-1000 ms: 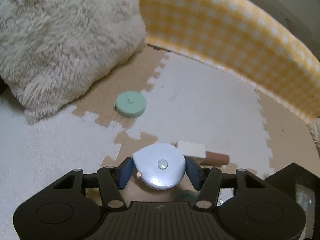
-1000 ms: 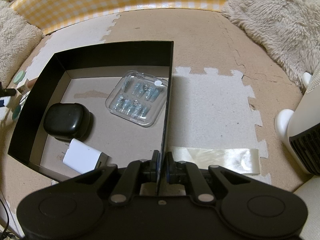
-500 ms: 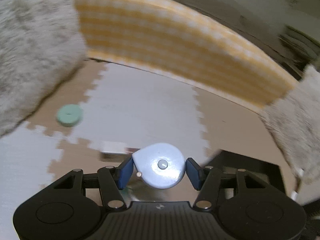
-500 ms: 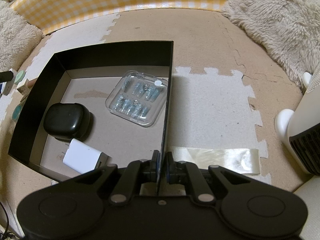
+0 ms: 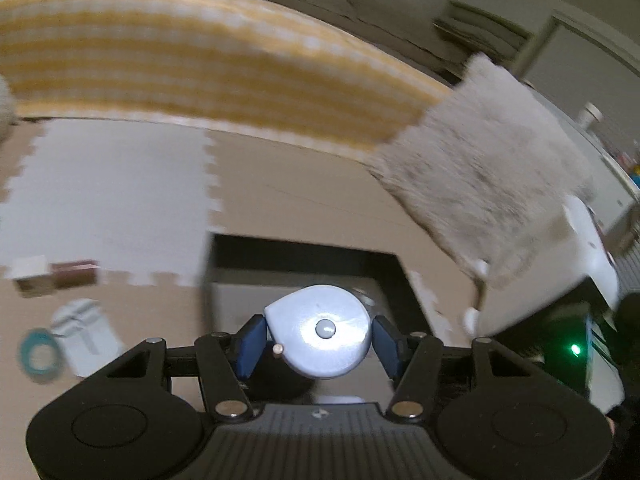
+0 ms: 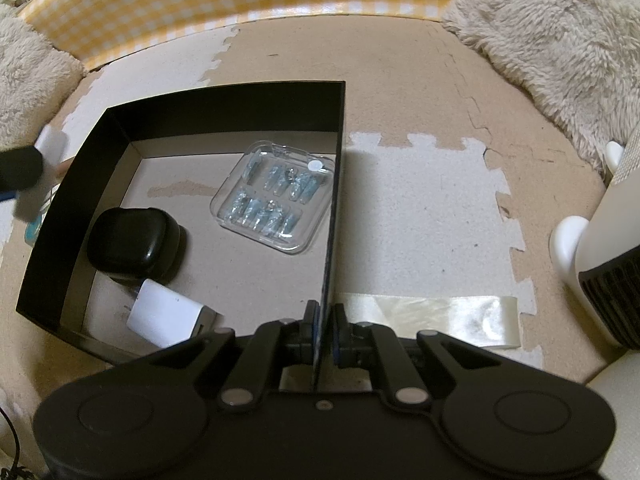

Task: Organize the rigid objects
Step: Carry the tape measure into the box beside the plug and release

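My left gripper [image 5: 318, 342] is shut on a pale blue, teardrop-shaped tape measure [image 5: 312, 316], its blue pads [image 5: 250, 344] pressing on both sides. It hangs in front of the open black box [image 5: 304, 254], near the box's left side. In the right wrist view my right gripper [image 6: 324, 320] is shut on the box's right wall [image 6: 336, 184]. Inside the box lie a black case [image 6: 134, 240], a white charger [image 6: 166, 318] and a clear tray of blue nails [image 6: 274, 200]. The left gripper [image 6: 20, 172] shows blurred at the box's left.
A white and brown block [image 5: 52, 276], a teal ring [image 5: 40, 354] and a white item [image 5: 86, 332] lie on the foam mat left of the box. A cream ribbon [image 6: 432, 320] lies right of it. A yellow checked barrier [image 6: 200, 4], fluffy cushions [image 6: 552, 36] and a white heater [image 6: 600, 256] surround the mat.
My left gripper has swung to the right and tilted with the tape measure, from the green disc and cushion round to the black box. The right gripper and box have stayed still.
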### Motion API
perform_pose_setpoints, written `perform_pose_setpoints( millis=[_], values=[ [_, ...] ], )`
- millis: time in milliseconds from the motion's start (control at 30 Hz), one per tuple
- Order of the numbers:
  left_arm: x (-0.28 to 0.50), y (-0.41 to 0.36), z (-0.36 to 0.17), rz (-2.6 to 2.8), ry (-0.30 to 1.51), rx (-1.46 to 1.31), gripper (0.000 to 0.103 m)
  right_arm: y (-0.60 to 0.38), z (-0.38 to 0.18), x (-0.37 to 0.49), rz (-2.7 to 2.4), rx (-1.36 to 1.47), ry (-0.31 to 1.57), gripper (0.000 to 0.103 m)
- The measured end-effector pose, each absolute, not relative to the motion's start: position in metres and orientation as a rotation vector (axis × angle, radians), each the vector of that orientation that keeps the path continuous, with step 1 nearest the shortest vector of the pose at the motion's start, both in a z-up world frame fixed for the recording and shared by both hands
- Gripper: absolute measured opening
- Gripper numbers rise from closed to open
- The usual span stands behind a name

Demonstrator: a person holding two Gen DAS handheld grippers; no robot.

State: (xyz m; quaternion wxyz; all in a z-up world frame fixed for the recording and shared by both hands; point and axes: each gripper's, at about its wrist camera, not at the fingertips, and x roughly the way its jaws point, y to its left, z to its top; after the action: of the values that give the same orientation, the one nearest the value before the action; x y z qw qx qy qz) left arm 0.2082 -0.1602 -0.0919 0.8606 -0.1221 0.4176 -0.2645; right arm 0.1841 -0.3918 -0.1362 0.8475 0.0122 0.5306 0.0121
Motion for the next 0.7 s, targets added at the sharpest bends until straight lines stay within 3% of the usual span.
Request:
perform_pose_setpoints(
  millis=[533,700],
  values=[
    [0.216,-0.220,-0.141,-0.689,0.913,-0.233,0.059,-0.394,-0.137,0.184,0.022,0.049,1.117,0.008],
    [0.215,-0.220,-0.146,-0.665,0.945,-0.216,0.071,-0.394,-0.137,0.184,0.022,0.048,1.117,0.008]
  ],
)
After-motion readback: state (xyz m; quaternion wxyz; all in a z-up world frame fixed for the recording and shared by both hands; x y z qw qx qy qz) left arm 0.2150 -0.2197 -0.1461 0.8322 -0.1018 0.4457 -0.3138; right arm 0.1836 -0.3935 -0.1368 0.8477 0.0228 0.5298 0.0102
